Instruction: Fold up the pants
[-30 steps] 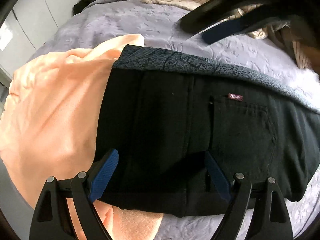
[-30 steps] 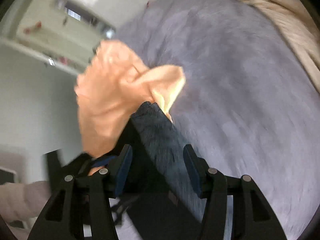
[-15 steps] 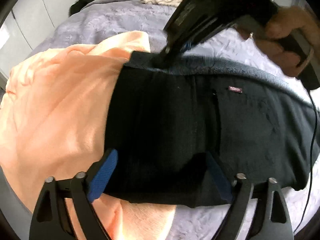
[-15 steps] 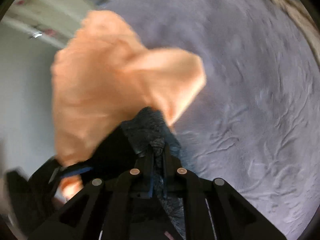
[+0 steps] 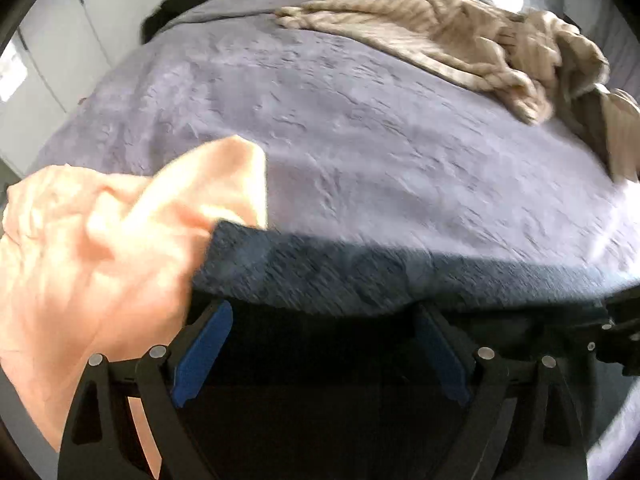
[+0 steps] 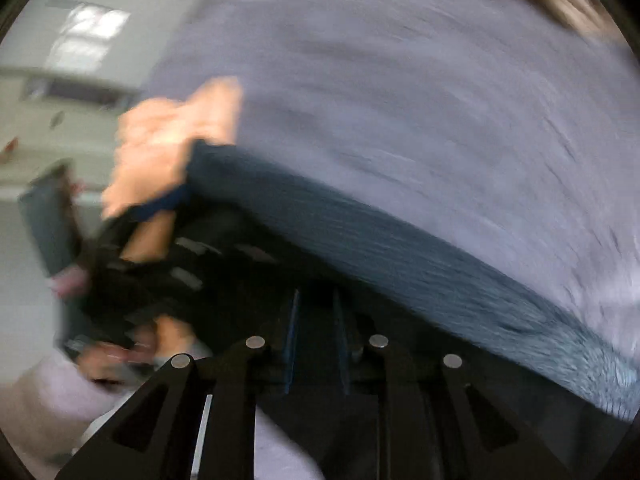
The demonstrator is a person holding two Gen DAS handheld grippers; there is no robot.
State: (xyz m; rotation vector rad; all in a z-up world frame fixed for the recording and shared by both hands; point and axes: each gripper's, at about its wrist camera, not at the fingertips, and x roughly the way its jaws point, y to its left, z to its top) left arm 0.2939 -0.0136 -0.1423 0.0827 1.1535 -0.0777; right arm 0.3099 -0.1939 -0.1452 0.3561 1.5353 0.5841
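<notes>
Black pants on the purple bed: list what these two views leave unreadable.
- Black pants, left wrist view: lower part cut off by the frame edge and hidden behind the left gripper.
- Right gripper, right wrist view: motion blur hides whether its narrow jaws pinch the pants' blue-grey patterned fabric.

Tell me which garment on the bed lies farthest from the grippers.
The beige striped garment, crumpled at the bed's far end; the peach cloth and dark pants sit beside them.

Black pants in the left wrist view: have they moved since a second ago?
Yes. The black pants now sit lower in the frame, exposing more purple bedspread above the blue-grey layer.
</notes>
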